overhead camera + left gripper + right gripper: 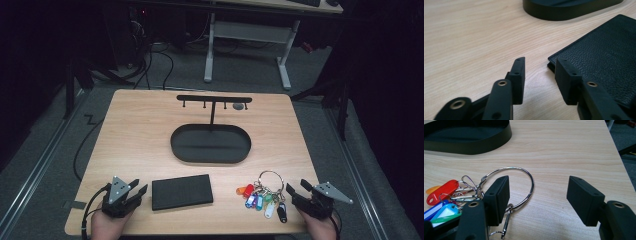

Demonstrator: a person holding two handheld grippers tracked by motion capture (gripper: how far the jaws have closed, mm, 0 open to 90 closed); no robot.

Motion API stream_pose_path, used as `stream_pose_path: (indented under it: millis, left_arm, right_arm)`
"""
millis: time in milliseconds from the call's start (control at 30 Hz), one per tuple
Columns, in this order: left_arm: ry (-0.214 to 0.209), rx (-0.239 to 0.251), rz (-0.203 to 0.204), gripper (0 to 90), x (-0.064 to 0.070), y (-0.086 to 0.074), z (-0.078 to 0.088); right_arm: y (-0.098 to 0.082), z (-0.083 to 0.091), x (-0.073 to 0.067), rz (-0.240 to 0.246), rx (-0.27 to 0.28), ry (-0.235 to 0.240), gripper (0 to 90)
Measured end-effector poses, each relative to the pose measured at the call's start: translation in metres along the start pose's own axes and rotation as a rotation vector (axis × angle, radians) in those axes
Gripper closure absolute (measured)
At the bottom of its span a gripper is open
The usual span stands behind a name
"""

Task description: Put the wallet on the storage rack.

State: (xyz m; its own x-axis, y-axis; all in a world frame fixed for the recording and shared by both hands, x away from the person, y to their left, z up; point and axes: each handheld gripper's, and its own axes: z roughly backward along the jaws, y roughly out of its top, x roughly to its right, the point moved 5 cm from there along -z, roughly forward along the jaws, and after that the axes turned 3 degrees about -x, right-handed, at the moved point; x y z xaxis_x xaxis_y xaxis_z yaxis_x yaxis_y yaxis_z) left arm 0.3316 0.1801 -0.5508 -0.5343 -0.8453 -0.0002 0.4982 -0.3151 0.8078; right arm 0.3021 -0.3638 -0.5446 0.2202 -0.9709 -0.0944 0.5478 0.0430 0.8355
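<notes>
Left gripper (pixel 138 191): I rest it on the near left part of the table (pixel 135 135), jaws parted with nothing between them; in the left gripper view (pixel 539 75) only bare wood lies in the gap.
Black case (pixel 182 191): a flat, grained black rectangle lying just to the right of my left gripper; in the left gripper view (pixel 604 62) its near corner sits just beyond my right-hand jaw, whether touching I cannot tell.
Right gripper (pixel 298 188): I hold it at the near right edge of the table, jaws spread wide and gripping nothing; in the right gripper view (pixel 537 195) the gap is mostly bare tabletop.
Key ring (pixel 270 178): a large silver loop lying flat on the table, just left of my right gripper; in the right gripper view (pixel 522 185) its arc curves partly into the gap beside my left-hand jaw.
Key tags (pixel 260 199): red, orange, blue, green, white and black, fanned out on the near side of the ring.
Oval tray (pixel 180 147): black, mid-table, beyond both grippers.
Hook stand (pixel 213 99): a black T-bar rising from the tray's far side.
</notes>
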Motion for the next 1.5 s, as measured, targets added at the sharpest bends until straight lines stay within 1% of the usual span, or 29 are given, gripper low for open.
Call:
stream_pose_path:
  millis: [33, 67, 100, 133, 167, 267, 300, 367, 433, 533, 700, 967, 1033, 1133, 1167, 1233, 1300, 1333, 1400, 1500]
  left_arm:
    - [0.000, -0.003, 0.004, 66.5, -0.001, -0.001, 0.000]
    - [0.003, -0.008, 0.007, 66.5, -0.002, -0.001, -0.001]
    - [0.002, -0.013, 0.009, 70.3, -0.002, -0.002, -0.001]
    - [0.000, -0.015, 0.011, 70.3, -0.003, -0.002, -0.001]
    - [-0.003, -0.019, 0.008, 72.4, -0.002, -0.002, -0.001]
    - [-0.011, -0.044, -0.015, 81.3, 0.000, -0.004, -0.002]
    - [-0.016, -0.064, -0.034, 82.5, 0.003, -0.004, -0.004]
    - [-0.016, -0.069, -0.041, 83.5, 0.004, -0.005, -0.005]
    - [-0.012, -0.087, -0.068, 86.2, 0.008, -0.005, -0.007]
    - [-0.015, -0.096, -0.079, 88.2, 0.009, -0.005, -0.008]
    - [-0.035, -0.113, -0.106, 90.0, 0.014, -0.006, -0.009]
    - [-0.055, -0.128, -0.131, 90.0, 0.021, -0.008, -0.011]
    - [-0.067, -0.129, -0.142, 90.0, 0.024, -0.008, -0.011]
    - [-0.062, -0.130, -0.148, 90.0, 0.027, -0.009, -0.010]
    - [-0.067, -0.126, -0.149, 90.0, 0.029, -0.009, -0.008]
    - [-0.069, -0.124, -0.153, 90.0, 0.030, -0.010, -0.006]
    - [-0.070, -0.123, -0.165, 90.0, 0.035, -0.011, -0.002]
    - [-0.070, -0.123, -0.165, 90.0, 0.035, -0.011, -0.002]
    - [-0.082, -0.117, -0.169, 90.0, 0.039, -0.012, 0.000]
    - [-0.097, -0.119, -0.197, 90.0, 0.050, -0.013, 0.003]
  right_arm:
    - [0.000, 0.000, -0.001, -0.004, -0.002, 0.001, 35.3]
    - [0.000, 0.000, -0.001, -0.004, -0.002, 0.001, 35.3]
    - [0.000, -0.001, -0.001, -0.001, -0.003, 0.002, 35.4]
    - [0.000, -0.001, -0.001, -0.001, -0.003, 0.002, 35.4]
    - [0.000, -0.001, -0.001, -0.005, -0.004, 0.003, 35.4]
    - [0.000, -0.001, -0.001, -0.006, -0.003, 0.004, 35.6]
    - [0.000, -0.001, -0.001, -0.007, -0.003, 0.004, 35.6]
    - [0.000, -0.001, -0.001, -0.006, -0.003, 0.005, 35.6]
    - [0.000, -0.001, -0.001, -0.006, -0.001, 0.005, 35.6]
    - [0.000, 0.000, 0.000, -0.003, 0.001, 0.005, 35.6]
    - [0.000, 0.000, 0.000, -0.006, 0.002, 0.006, 35.7]
    - [0.000, 0.000, 0.000, -0.009, 0.001, 0.012, 35.7]
    - [0.000, 0.000, 0.000, -0.014, 0.001, 0.014, 35.7]
    - [0.001, -0.001, 0.001, -0.014, 0.003, 0.014, 35.7]
    - [0.002, -0.002, 0.001, -0.021, 0.005, 0.017, 35.8]
    - [0.003, -0.003, 0.001, -0.018, 0.009, 0.019, 35.8]
    - [0.005, -0.007, -0.001, -0.014, 0.010, 0.024, 36.0]
    - [0.005, -0.007, -0.001, -0.014, 0.010, 0.024, 36.0]
    - [0.007, -0.009, -0.004, -0.014, 0.006, 0.031, 36.0]
    - [0.009, -0.013, -0.007, -0.006, 0.005, 0.041, 36.0]
